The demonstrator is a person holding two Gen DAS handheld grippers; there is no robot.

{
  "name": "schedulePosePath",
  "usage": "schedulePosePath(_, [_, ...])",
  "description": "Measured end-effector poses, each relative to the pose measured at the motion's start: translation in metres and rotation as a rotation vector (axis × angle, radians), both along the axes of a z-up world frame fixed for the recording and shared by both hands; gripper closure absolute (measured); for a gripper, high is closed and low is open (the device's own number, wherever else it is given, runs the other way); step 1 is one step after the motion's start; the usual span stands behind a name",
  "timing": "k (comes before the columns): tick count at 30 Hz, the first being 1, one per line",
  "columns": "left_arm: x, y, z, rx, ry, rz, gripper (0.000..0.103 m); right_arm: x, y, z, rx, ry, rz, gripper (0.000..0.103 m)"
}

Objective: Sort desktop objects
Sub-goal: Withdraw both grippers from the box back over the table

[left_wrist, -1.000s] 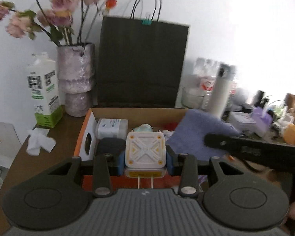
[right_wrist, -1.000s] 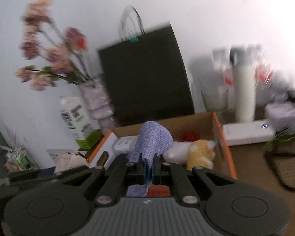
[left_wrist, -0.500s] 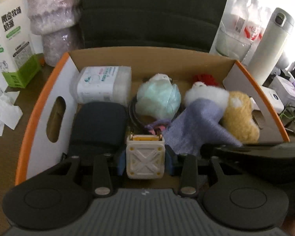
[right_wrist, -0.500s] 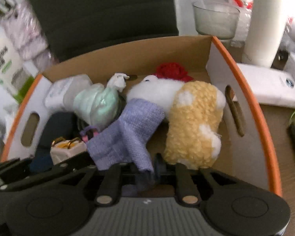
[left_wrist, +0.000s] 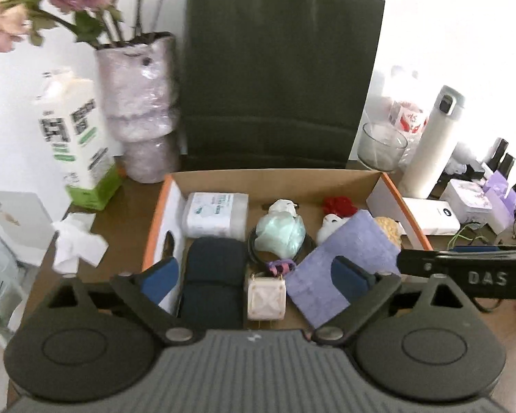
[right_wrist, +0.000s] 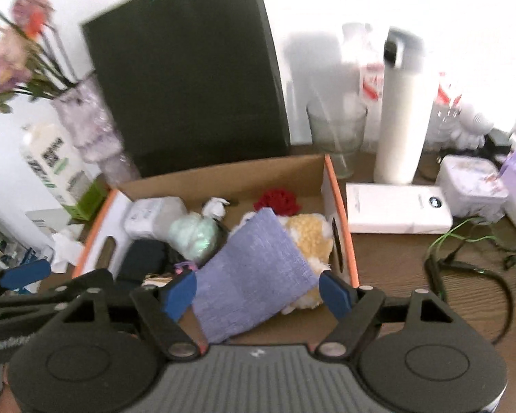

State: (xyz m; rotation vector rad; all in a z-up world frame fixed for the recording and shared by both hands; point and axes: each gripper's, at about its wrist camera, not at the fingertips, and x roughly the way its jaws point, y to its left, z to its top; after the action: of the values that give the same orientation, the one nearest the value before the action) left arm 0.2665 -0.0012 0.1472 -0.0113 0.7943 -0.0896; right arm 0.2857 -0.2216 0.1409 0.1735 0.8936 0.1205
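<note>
An orange-edged cardboard box [left_wrist: 392, 186] [right_wrist: 340, 206] holds several sorted items. A white plug adapter [left_wrist: 266, 297] lies at its front, beside a lavender cloth [left_wrist: 340, 258] [right_wrist: 254, 272]. A mint bundle [left_wrist: 281, 233] [right_wrist: 192, 237], a wipes pack [left_wrist: 216, 213], a dark pouch [left_wrist: 211, 282] and a yellow plush toy [right_wrist: 309, 237] also lie inside. My left gripper [left_wrist: 254, 275] is open and empty above the adapter. My right gripper [right_wrist: 258, 289] is open and empty above the cloth.
A dark paper bag [left_wrist: 278, 75], a vase of flowers [left_wrist: 141, 110] and a milk carton [left_wrist: 75, 144] stand behind the box. A white bottle [right_wrist: 402, 110], a glass [right_wrist: 337, 134], a white power bank [right_wrist: 395, 213] and cables [right_wrist: 471, 265] are to the right. Crumpled tissue [left_wrist: 77, 244] lies left.
Both grippers opened: the left let go of the adapter and the right let go of the cloth, both now lying in the box. Both grippers pulled back and up.
</note>
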Motion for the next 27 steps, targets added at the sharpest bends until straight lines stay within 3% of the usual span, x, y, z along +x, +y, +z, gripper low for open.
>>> schedulePosePath(7, [-0.061, -0.001, 0.019, 0.053, -0.033, 0.021, 0.001, -0.070, 0.007, 0.037, -0.049, -0.106, 0.048, 0.024])
schedulePosePath(13, [-0.133, 0.013, 0.011, 0.074, -0.121, 0.098, 0.001, -0.149, 0.002, 0.032, -0.081, -0.244, 0.067, 0.023])
schedulePosePath(16, [-0.182, 0.014, 0.001, 0.127, -0.216, 0.096, 0.000, -0.194, -0.004, 0.022, -0.154, -0.326, 0.065, 0.017])
schedulePosePath(19, [-0.235, 0.007, -0.018, 0.159, -0.306, 0.068, 0.000, -0.243, -0.014, 0.005, -0.155, -0.390, 0.061, 0.014])
schedulePosePath(24, [-0.307, 0.001, -0.063, 0.112, -0.309, 0.048, 0.000, -0.319, -0.021, -0.040, -0.135, -0.429, 0.055, 0.012])
schedulePosePath(27, [-0.352, -0.001, -0.087, 0.121, -0.350, 0.049, 0.000, -0.360, -0.019, -0.069, -0.154, -0.422, 0.046, 0.012])
